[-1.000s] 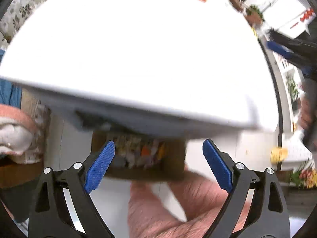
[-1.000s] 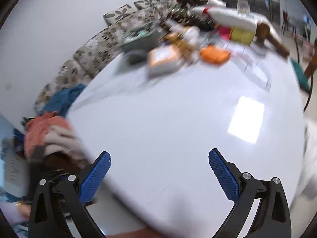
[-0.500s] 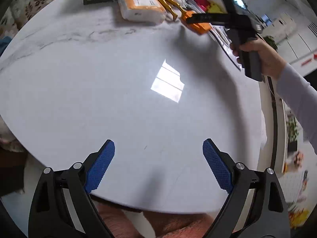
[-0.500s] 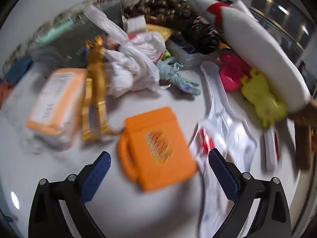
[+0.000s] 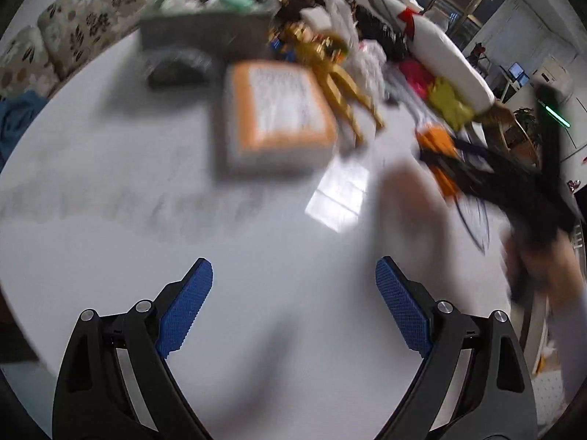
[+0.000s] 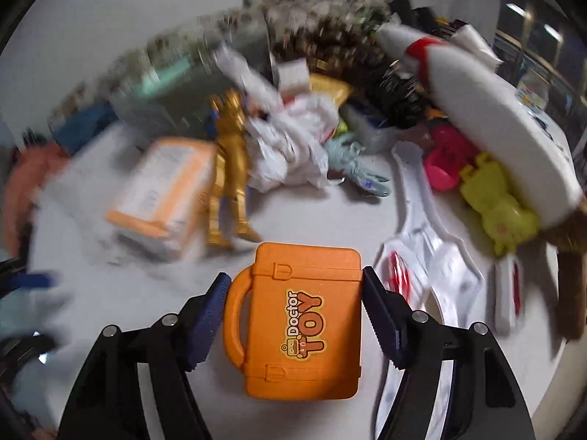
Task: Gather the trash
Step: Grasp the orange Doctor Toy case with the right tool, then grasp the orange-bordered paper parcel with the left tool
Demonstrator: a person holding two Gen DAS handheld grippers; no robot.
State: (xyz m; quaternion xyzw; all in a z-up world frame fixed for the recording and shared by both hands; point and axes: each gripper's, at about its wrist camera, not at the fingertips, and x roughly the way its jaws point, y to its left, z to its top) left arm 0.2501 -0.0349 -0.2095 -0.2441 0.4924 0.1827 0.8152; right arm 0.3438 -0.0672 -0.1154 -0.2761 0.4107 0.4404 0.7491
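Note:
An orange toy case [image 6: 301,322] marked "Doctor TOY" lies on the white round table [image 5: 183,220]. My right gripper [image 6: 295,315] straddles it, one finger at the handle side and one at the far side; whether the pads touch is unclear. The case also shows in the left wrist view [image 5: 436,146], with the right gripper [image 5: 506,183] blurred over it. My left gripper [image 5: 293,311] is open and empty above bare tabletop. A crumpled white plastic bag [image 6: 290,146] and a white wrapper [image 6: 429,256] lie among the clutter.
At the table's far side lie an orange-edged packet [image 6: 165,198], a gold figure [image 6: 231,168], a pink toy [image 6: 444,161], a yellow toy [image 6: 502,209], a white rocket-shaped toy [image 6: 488,117] and a grey box [image 5: 205,25]. A floral sofa [image 5: 73,36] stands behind.
My right gripper has moved down and forward over the orange case, its jaws narrowing around it. My left gripper has moved forward over the table toward the clutter.

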